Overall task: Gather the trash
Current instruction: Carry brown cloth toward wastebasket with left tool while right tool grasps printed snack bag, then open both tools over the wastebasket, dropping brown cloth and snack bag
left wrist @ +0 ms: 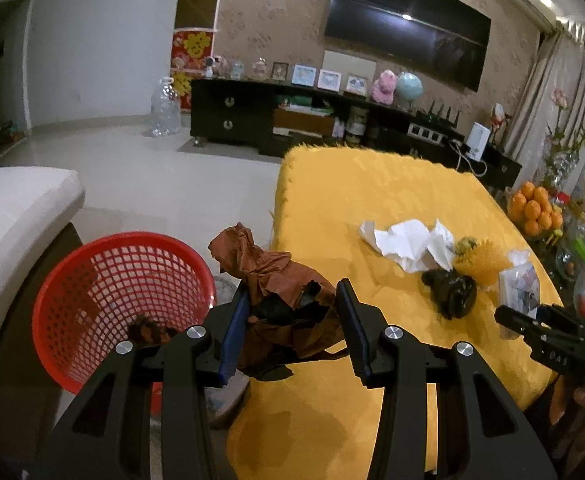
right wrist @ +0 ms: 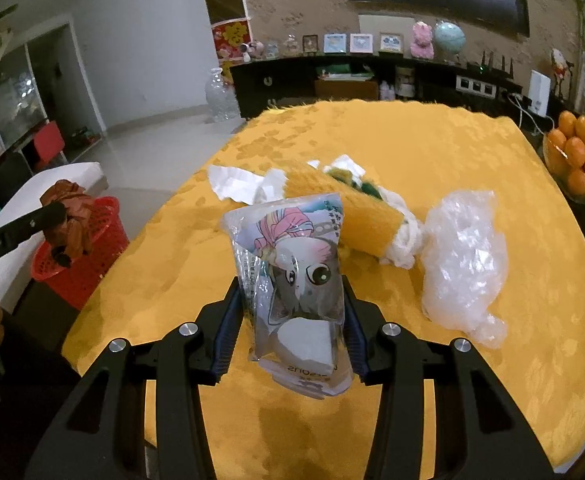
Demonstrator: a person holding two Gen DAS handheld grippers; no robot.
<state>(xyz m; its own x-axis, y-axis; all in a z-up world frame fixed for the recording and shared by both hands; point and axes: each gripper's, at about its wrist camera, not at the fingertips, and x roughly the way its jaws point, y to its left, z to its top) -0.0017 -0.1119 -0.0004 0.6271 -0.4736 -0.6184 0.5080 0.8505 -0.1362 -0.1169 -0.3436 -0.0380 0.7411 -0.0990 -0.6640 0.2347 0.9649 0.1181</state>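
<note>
My left gripper point(left wrist: 292, 320) is clamped on crumpled brown paper point(left wrist: 276, 276), held off the table's point(left wrist: 372, 184) left edge, short of the red basket point(left wrist: 92, 280) on the floor. My right gripper point(right wrist: 290, 320) pinches a printed plastic packet point(right wrist: 292, 272) above the near edge. I judge a drop-off: carry the paper over the basket's mouth, then open. White tissue point(left wrist: 408, 244) and a clear bag point(right wrist: 464, 256) remain farther along.

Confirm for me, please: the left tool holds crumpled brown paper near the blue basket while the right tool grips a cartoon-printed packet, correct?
Not quite: the basket is red, not blue, as the left wrist view shows. The rest stands: the left tool holds crumpled brown paper near it, and the right tool grips the cartoon-printed packet.
</note>
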